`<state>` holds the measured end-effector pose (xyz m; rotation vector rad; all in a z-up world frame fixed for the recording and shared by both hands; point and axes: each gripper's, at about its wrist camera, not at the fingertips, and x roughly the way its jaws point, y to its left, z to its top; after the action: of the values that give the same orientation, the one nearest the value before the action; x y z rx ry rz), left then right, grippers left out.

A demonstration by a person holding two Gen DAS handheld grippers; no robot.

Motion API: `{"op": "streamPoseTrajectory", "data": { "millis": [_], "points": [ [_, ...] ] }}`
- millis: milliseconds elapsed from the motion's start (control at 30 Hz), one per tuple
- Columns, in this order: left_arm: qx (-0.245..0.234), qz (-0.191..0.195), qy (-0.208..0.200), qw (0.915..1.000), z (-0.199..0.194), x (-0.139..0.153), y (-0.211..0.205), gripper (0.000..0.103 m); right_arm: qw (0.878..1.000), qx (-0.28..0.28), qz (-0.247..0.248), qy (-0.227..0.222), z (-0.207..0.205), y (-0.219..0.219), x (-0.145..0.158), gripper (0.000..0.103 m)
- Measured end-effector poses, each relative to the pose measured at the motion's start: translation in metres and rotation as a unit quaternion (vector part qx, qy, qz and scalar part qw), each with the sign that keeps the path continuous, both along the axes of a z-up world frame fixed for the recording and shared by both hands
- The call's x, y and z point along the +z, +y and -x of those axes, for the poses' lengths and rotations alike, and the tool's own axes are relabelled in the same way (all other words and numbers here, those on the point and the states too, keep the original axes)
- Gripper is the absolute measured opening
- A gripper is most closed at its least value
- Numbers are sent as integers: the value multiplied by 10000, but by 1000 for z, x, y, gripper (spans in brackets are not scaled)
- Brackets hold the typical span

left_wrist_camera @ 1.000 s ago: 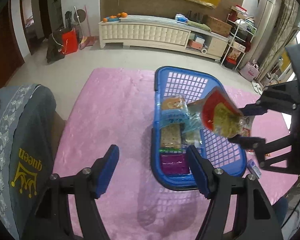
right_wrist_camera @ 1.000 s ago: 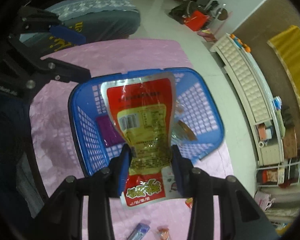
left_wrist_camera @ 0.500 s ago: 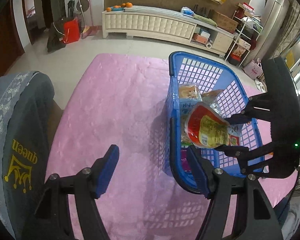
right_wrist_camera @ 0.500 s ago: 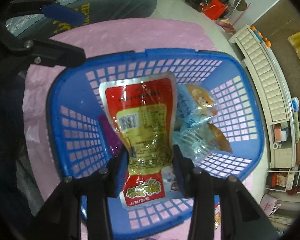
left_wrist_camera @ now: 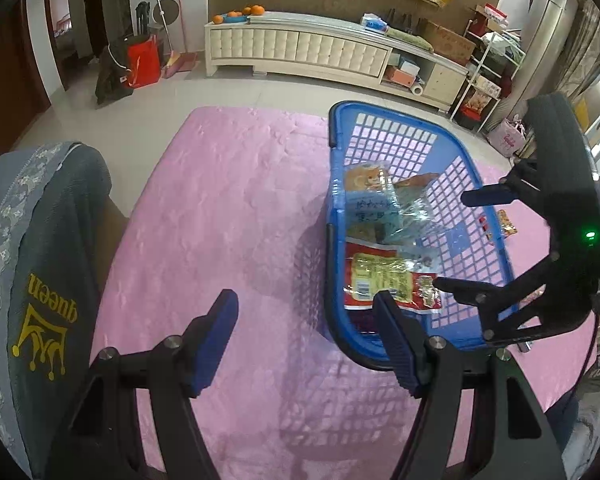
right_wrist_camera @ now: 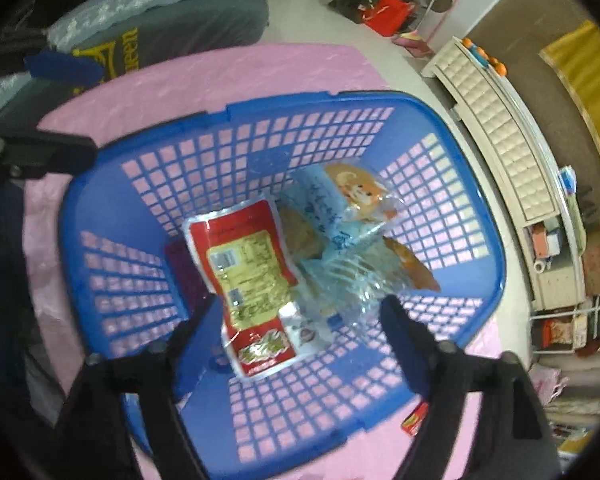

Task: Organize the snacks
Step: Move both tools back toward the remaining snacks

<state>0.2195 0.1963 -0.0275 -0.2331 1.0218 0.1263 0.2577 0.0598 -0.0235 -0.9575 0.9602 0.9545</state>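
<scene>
One blue basket sits on one pink rug. It holds one red packet, one purple packet and at least two clear-wrapped pastries; more I cannot count. Two small snacks lie outside it. Two grippers show.

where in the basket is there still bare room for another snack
Bare mesh floor lies along the blue basket's near end, just past the red snack pouch. The middle is crowded: pouch, purple packet and clear bread bags overlap there.
</scene>
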Motion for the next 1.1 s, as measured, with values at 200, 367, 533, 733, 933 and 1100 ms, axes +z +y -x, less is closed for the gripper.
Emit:
{"op": "streamPoseTrajectory", "data": {
  "millis": [200, 367, 533, 733, 933, 1100],
  "points": [
    [-175, -40, -168, 9997, 9, 20, -20, 67, 9993, -293, -231, -30, 19, -29, 31, 86],
    [-470, -246, -312, 9981, 15, 35, -53, 67, 9960, -764, -456, 3, 25, -58, 52, 86],
    [-684, -305, -364, 9965, 14, 46, -85, 71, 9851, -1596, -599, 246, 21, -106, 63, 86],
    [-1017, -412, -443, 9930, 7, 55, -123, 79, 9742, -2131, -713, 228, 19, -163, 71, 86],
    [-1317, -414, -363, 9898, -12, 52, -164, 79, 9617, -2603, -817, 242, 14, -218, 72, 86],
    [-1745, -534, -265, 9829, -33, 44, -203, 79, 9531, -2928, -753, 149, 10, -257, 69, 86]
  ]
}}
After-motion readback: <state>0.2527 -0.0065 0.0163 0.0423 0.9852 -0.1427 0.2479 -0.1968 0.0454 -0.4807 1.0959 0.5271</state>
